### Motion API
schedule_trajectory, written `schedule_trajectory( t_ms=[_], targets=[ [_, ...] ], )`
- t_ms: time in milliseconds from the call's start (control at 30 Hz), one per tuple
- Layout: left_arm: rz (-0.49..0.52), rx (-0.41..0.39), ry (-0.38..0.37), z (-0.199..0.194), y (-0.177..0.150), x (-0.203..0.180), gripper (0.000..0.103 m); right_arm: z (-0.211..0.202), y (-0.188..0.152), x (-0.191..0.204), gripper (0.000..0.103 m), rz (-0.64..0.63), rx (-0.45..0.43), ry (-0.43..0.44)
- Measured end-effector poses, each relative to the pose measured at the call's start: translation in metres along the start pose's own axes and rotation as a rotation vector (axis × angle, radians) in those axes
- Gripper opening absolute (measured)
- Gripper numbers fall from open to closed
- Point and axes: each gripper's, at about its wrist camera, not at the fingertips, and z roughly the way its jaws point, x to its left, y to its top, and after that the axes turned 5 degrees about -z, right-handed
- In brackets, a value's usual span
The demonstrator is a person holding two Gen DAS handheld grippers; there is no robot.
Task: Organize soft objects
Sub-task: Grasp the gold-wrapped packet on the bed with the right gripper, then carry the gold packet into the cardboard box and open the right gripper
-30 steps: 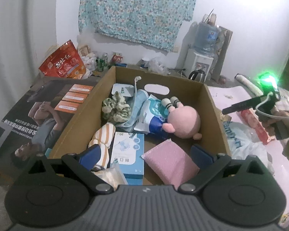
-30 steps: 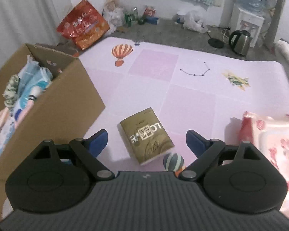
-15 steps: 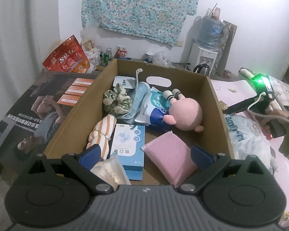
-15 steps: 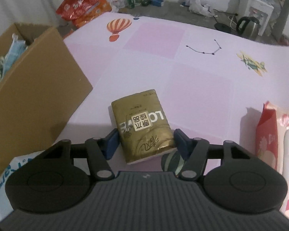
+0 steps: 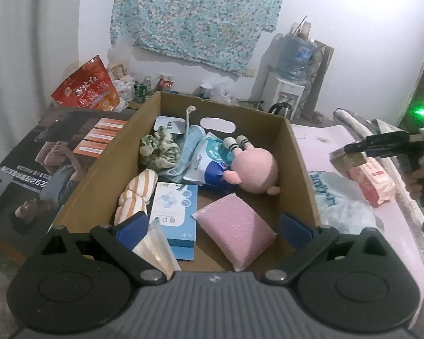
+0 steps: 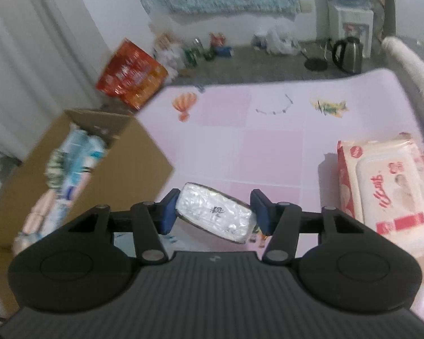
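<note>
My right gripper is shut on a gold tissue pack, lifted off the pink mat; its clear end faces the camera. In the left wrist view the pack hangs to the right of the cardboard box. My left gripper is open and empty, hovering over the box's near edge. The box holds a pink plush doll, a pink sponge pack, a blue mask box, a striped cloth and a green scrunchie.
A pink wet-wipes pack lies on the mat at right, also in the left wrist view. A white plastic bag lies beside the box. A kettle, water dispenser and red snack bag stand beyond.
My right gripper closed on the tissue pack and lifted it off the mat, tilting it end-on. My left gripper stayed open over the box, drifting slightly.
</note>
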Motion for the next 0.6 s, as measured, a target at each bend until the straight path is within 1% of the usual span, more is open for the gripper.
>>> schedule_trajectory(
  t_ms=[100,200,300,367,467,500,600],
  targets=[
    [0.0,-0.008,-0.014,-0.007,-0.005,0.001,0.1,-0.031,-0.006,0.012,0.053,0.004,-0.035,0.022],
    [-0.005,-0.021,-0.021,-0.014,-0.008,0.005,0.1,-0.058,-0.012,0.031,0.053,0.003,-0.069,0.063],
    [-0.025,-0.032,-0.017,-0.021,-0.01,0.012,0.1,-0.078,-0.016,0.059,0.053,-0.016,-0.089,0.122],
    [-0.041,-0.04,-0.014,-0.027,-0.011,0.017,0.1,-0.086,-0.02,0.084,0.053,-0.042,-0.089,0.181],
    [-0.059,-0.055,-0.004,-0.035,-0.015,0.024,0.1,-0.086,-0.028,0.127,0.053,-0.096,-0.047,0.285],
    [-0.063,-0.058,0.0,-0.037,-0.016,0.027,0.1,-0.084,-0.03,0.139,0.053,-0.111,-0.029,0.308],
    [-0.08,-0.062,0.009,-0.042,-0.02,0.036,0.1,-0.064,-0.042,0.185,0.053,-0.175,0.073,0.399]
  ],
)
